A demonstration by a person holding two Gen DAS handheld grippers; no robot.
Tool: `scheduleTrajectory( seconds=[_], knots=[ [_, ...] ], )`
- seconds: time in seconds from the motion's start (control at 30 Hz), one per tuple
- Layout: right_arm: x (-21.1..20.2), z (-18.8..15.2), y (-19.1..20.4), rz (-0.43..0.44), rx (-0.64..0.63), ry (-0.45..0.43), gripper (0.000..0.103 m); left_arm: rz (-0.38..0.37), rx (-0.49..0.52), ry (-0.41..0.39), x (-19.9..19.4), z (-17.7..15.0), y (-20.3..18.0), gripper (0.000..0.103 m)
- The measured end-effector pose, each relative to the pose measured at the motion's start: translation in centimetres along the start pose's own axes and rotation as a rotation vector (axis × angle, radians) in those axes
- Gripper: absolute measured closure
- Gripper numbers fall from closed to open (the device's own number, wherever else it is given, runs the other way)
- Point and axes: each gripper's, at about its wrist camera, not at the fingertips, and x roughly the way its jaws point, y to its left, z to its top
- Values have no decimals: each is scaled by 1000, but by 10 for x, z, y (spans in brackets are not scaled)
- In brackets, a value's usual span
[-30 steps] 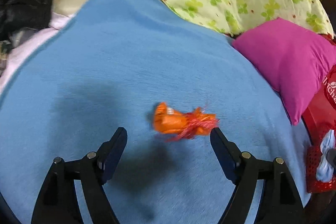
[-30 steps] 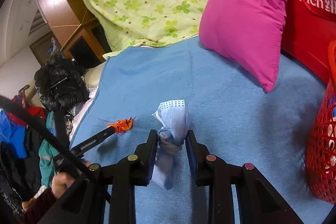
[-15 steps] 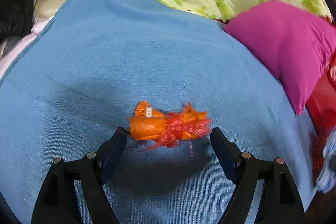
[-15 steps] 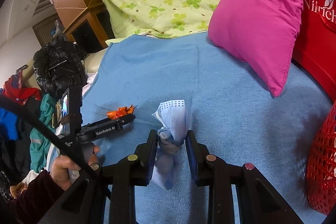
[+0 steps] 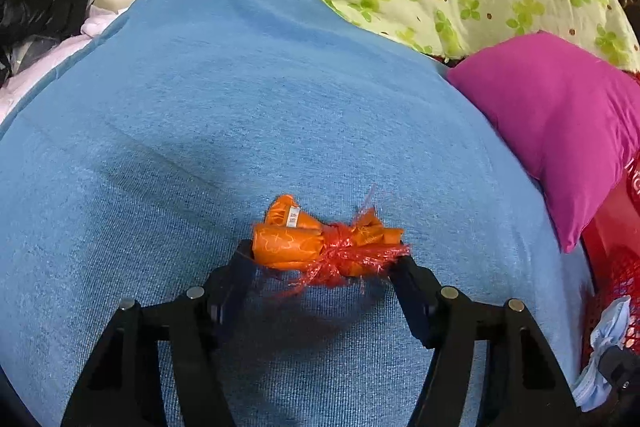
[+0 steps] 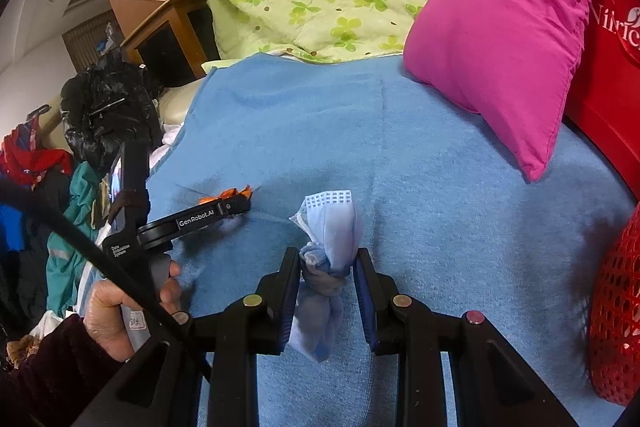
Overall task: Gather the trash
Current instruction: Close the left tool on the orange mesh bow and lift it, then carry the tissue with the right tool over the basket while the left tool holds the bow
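Right now I am mid-pickup with the left gripper point(image 5: 324, 259): its jaws are closing around the orange wrapper point(image 5: 316, 247), which lies crosswise between them on the blue blanket point(image 5: 240, 115), near the blanket's middle. From the left wrist view the tips look to be just meeting the wrapper's two ends, but I cannot tell whether they press on it yet, and the red frayed string at its right end hides that tip. The wrapper rests on the blanket, not lifted.

My right gripper point(image 6: 326, 275) is pinched tight on the mask point(image 6: 330, 251), a knotted light-blue bundle that hangs below the jaws and sticks up above them, held over the blanket's near part. The red basket point(image 6: 616, 307) stands at the blanket's right edge, just below the pink pillow point(image 6: 504, 27); in my judgement it is where the trash goes.

So the step in hand is grasping the second piece while the first waits in the other gripper. Next I would let the left jaws finish closing, check that the crinkly wrapper does not squirt out sideways or that I catch only the loose string, then lift straight up. After that both hands need carrying right to the basket, mask first as it is nearer.
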Motion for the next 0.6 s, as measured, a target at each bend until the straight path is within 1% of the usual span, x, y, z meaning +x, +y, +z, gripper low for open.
scheduleTrajectory(
  seconds=[0.13, 0.23, 0.33, 0.43, 0.53, 0.6],
  knots=[
    [-2, 0, 0, -5, -4, -9, 74, 12, 13, -23, -8, -1, -1, 35],
    [-8, -1, 1, -14, -10, -27, 74, 27, 68, -62, -23, -5, -10, 35],
    [-17, 0, -1, -16, -9, -53, 74, 49, 153, -116, -44, -11, -29, 35],
    [-27, 1, -4, -14, 0, -78, 74, 112, 267, -176, -69, -24, -53, 35],
    [-40, 2, -7, -17, 3, -108, 74, 127, 339, -218, -92, -37, -73, 35],
    [-50, 2, -9, -19, 4, -133, 74, 130, 365, -243, -106, -45, -85, 35]
  ],
)
